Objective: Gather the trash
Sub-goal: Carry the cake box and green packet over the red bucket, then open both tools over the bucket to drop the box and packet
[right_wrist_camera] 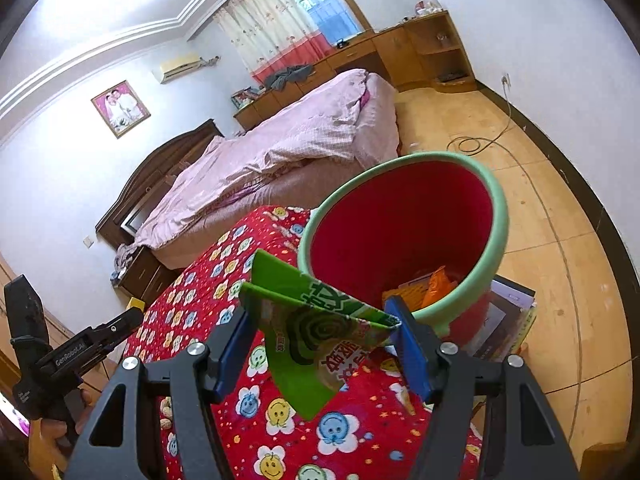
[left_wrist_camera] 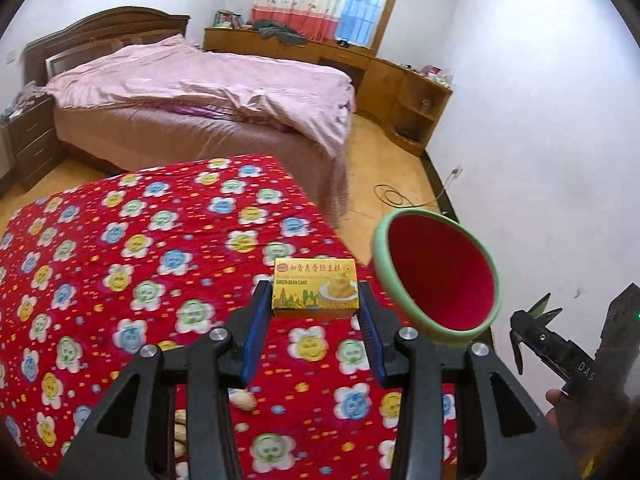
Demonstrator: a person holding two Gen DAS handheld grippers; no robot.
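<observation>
The desk (left_wrist_camera: 120,240) under its red flowered cloth ends just short of the red bin (right_wrist_camera: 404,240) with the green rim, which holds orange wrappers. The right gripper (right_wrist_camera: 324,332) has its jaws fairly wide, clamped on a flattened green carton (right_wrist_camera: 316,320) near the bin's rim. The left gripper (left_wrist_camera: 314,300) pinches a yellow cake box (left_wrist_camera: 315,288) above the cloth, with open floor (right_wrist_camera: 540,200) beyond the bin.

We see the bin's (right_wrist_camera: 404,236) mouth wide and clear at center-right of the right wrist view, wrappers (right_wrist_camera: 424,288) low inside. Its green rim stands just past the held green packet (right_wrist_camera: 316,328). Floor (right_wrist_camera: 540,200) at right lies bare except a cable (right_wrist_camera: 476,142).
</observation>
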